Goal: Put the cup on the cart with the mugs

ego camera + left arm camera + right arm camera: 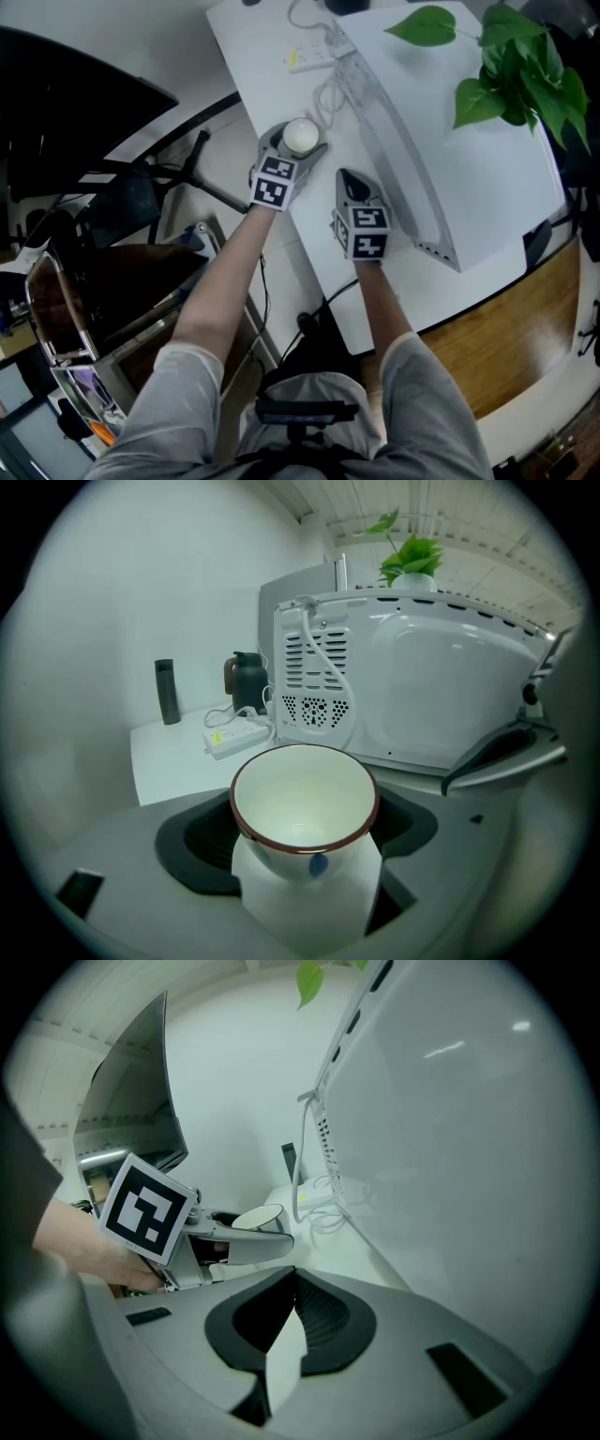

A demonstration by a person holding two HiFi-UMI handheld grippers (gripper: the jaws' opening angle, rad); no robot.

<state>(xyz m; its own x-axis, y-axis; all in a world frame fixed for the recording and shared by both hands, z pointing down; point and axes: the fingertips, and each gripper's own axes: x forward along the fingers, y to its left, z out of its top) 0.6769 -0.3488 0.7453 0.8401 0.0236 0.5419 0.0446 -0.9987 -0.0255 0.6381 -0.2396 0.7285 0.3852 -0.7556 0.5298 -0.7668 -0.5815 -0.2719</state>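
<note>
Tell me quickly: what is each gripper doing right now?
Left gripper: closed on the white cup, jaws against its sides.
Right gripper: shut, nothing between its jaws.

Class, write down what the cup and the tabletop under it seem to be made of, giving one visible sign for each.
Cup: probably glazed ceramic, possibly enamel; glossy white with soft reflections inside and a thin reddish-brown rim.
Tabletop: likely laminate or painted board; flat, even white, matte, no grain showing.
</note>
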